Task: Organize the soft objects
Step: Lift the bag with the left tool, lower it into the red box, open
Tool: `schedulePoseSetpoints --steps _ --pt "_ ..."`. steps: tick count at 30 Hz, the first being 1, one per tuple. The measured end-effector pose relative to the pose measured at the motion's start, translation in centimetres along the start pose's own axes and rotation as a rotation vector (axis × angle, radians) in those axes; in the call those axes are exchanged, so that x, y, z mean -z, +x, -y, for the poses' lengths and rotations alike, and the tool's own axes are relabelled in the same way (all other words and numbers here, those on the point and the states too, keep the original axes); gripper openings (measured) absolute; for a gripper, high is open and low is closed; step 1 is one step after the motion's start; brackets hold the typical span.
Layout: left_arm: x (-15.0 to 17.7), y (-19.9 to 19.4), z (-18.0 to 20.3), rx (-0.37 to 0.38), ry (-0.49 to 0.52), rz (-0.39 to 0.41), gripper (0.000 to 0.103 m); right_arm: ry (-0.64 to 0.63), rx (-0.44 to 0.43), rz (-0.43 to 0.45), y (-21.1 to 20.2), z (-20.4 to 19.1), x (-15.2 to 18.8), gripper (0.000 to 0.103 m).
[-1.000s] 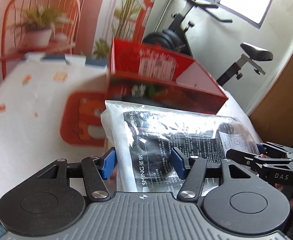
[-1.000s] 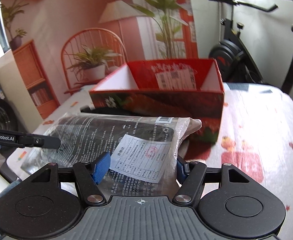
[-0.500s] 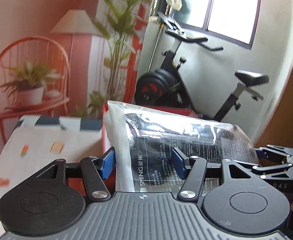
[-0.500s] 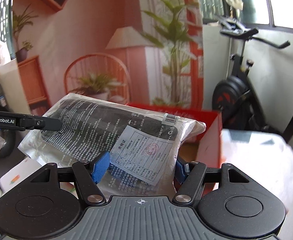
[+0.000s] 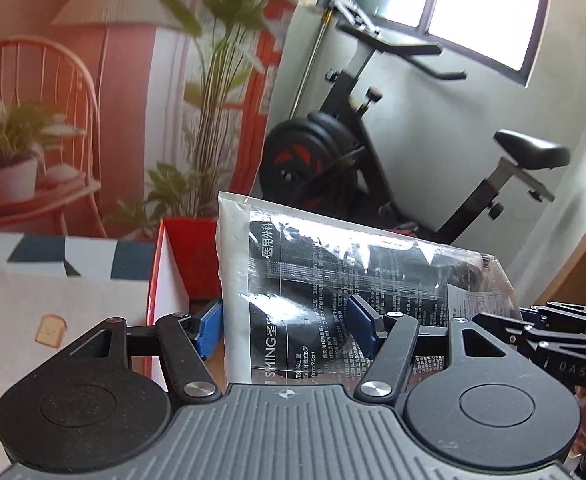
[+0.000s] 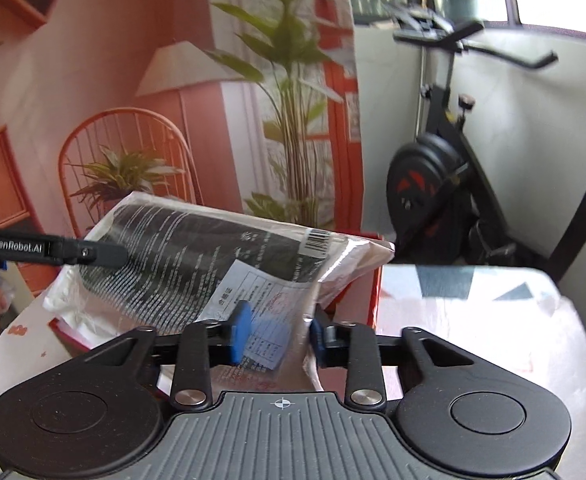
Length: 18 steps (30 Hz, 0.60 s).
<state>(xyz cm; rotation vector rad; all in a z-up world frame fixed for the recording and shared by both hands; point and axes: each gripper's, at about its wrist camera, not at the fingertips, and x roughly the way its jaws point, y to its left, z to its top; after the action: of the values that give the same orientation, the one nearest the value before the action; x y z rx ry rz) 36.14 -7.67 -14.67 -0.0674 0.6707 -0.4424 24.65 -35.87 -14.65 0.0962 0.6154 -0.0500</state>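
Both claws tip downward toward the red box (image 5: 181, 256), holding the plastic packet (image 5: 353, 280) between them above it, its long axis running across from one claw to the other. The left claw (image 5: 289, 330) is easing open, with the packet's left end still between its blue pads, touching the right one and perhaps the left. The right claw (image 6: 279, 334) is closing, and the packet's labelled right end is pinched and crumpled between its pads.

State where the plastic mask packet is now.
In both wrist views the mask packet hangs over the red box, between the left gripper and right gripper.
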Motion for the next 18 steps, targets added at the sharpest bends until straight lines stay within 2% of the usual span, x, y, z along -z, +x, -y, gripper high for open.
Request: schedulePoseSetpoints --steps 6,10,15,18 --pt "0.5 2.2 -0.7 -0.018 0.042 -0.066 0.07 -0.015 0.035 -0.017 2.6 0.3 0.8 0.016" --pt "0.6 2.6 -1.0 -0.044 0.08 -0.081 0.068 -0.005 0.057 -0.014 3.4 0.5 1.7 0.014" --pt "1.0 2.9 -1.1 -0.035 0.096 -0.091 0.069 -0.045 0.048 -0.098 5.0 -0.4 2.3 0.01" --pt "1.1 2.8 -1.5 -0.042 0.069 -0.084 0.069 -0.036 0.047 -0.139 6.0 -0.9 2.3 0.01"
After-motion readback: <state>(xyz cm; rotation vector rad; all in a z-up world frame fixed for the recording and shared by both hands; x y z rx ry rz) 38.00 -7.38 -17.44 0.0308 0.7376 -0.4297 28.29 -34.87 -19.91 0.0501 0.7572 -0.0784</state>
